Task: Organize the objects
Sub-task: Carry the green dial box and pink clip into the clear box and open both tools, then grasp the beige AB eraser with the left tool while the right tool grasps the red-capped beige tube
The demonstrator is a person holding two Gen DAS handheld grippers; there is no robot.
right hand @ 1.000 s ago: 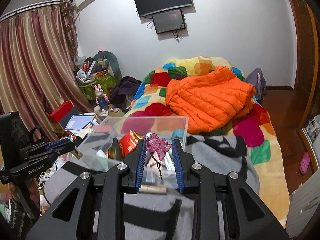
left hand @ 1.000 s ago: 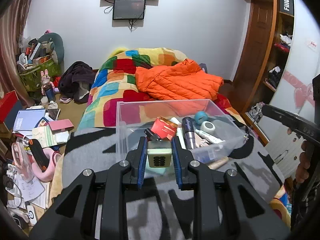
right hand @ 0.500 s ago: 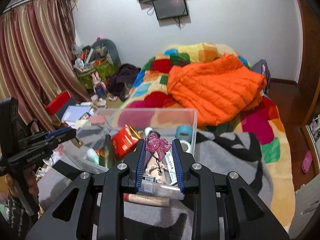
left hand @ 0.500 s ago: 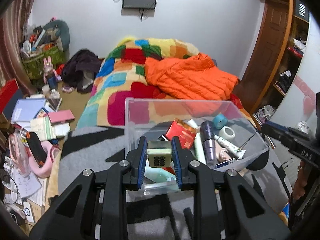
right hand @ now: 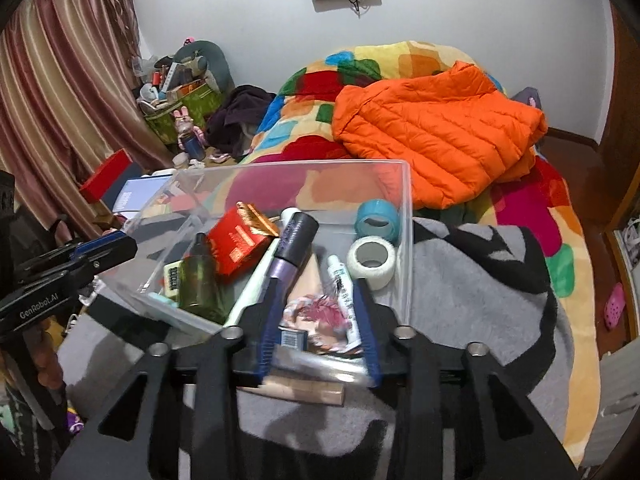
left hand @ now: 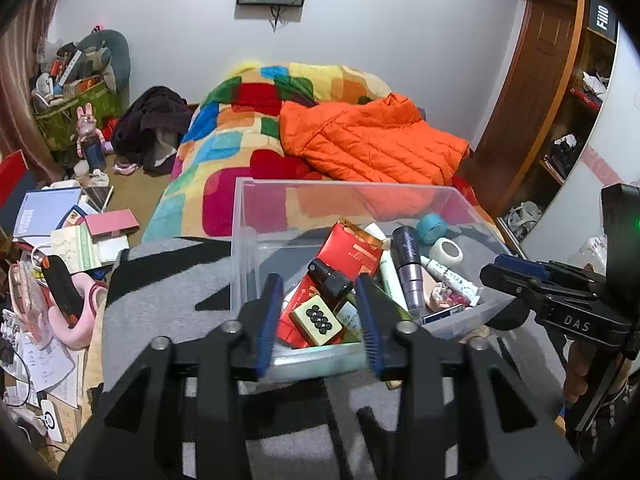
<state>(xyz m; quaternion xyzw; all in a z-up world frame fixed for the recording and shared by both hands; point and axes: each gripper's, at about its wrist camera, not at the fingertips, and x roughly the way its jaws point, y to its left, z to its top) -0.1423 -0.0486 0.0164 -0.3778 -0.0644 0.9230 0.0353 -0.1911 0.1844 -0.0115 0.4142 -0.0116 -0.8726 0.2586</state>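
We hold both grippers over the near edge of the clear bin (left hand: 240, 216), which sits on a grey and black blanket (left hand: 160, 280) on the bed; the left gripper (left hand: 319, 320) has just been opening and its pads stand apart from the mahjong tile (left hand: 316, 321), which lies tilted between them on top of a red carton (left hand: 352, 250) and beside a dark green bottle (left hand: 334, 284), so we judge it released, already down among the bin's contents; the right gripper (right hand: 319, 318) has likewise just been opening, and the pink charm (right hand: 320, 314) lies loose between its blue pads at the bin's near right corner, touching neither that we can see. What the coming move turns on, we think, is that each dropped thing sits straight ahead of and below its own fingers, inside the near wall; drawing back up and toward us should clear the rim; the tile's long side runs slantwise across the gap. A tan tube (right hand: 296, 390) lies on the blanket just outside the near wall, long axis crosswise, under the right gripper, which is the nearer one to it; it looks not yet put away. Its ends are partly hidden by the gripper frame; the charm's cord and the things beneath it are hard to make out; the bin's near wall blurs in both views.
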